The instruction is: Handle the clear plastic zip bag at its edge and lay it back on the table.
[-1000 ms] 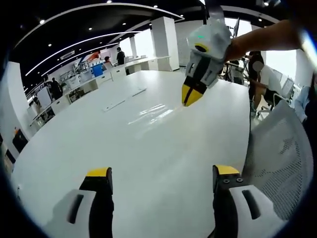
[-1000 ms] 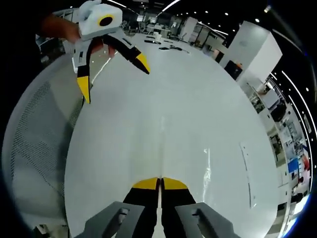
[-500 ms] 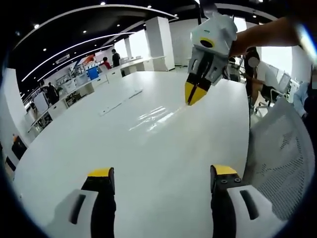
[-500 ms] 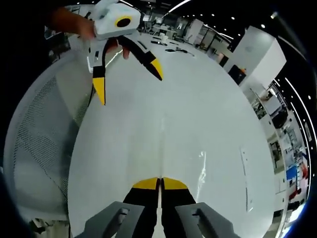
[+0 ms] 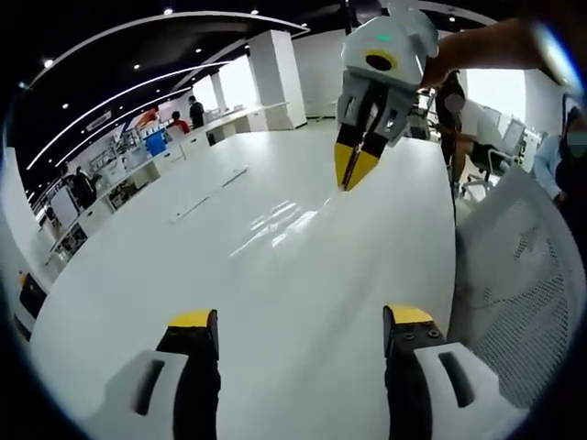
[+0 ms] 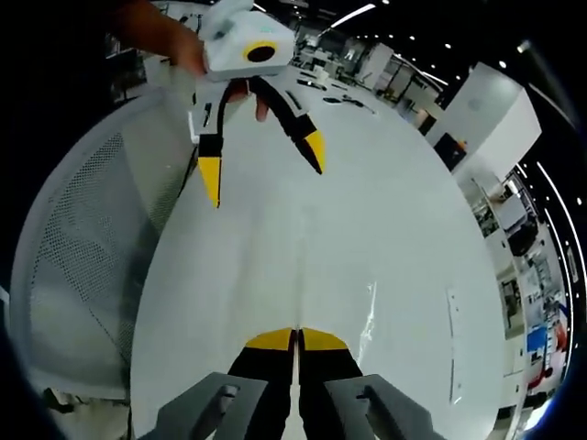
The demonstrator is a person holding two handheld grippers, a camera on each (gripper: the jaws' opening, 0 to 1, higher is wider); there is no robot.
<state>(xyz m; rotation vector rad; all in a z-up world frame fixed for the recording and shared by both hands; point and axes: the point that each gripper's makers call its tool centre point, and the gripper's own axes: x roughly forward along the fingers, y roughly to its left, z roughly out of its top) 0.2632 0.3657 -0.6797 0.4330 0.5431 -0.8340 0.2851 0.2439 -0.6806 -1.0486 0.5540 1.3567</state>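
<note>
The clear zip bag (image 5: 275,220) lies flat on the white table (image 5: 303,302) as a faint shiny patch; in the right gripper view it shows as a glint (image 6: 371,316) to the right of my jaws. My left gripper (image 5: 300,318) is open over the table's near edge, nothing between its yellow tips. My right gripper (image 5: 356,168) hangs in the air above the table beyond the bag, its tips pressed together. From its own camera the right gripper (image 6: 295,340) is shut, with nothing visible between the tips. The open left gripper (image 6: 262,165) hovers ahead of it, held by a hand.
A white mesh chair back (image 5: 523,275) stands at the table's edge, also seen as the mesh chair back (image 6: 83,266). A thin flat strip (image 5: 211,188) lies farther along the table. Desks, pillars and people fill the office behind.
Both hands have drifted: the right gripper sits a little more to the left in the left view, and the left gripper looms nearer in the right view. Neither gripper's jaws have changed.
</note>
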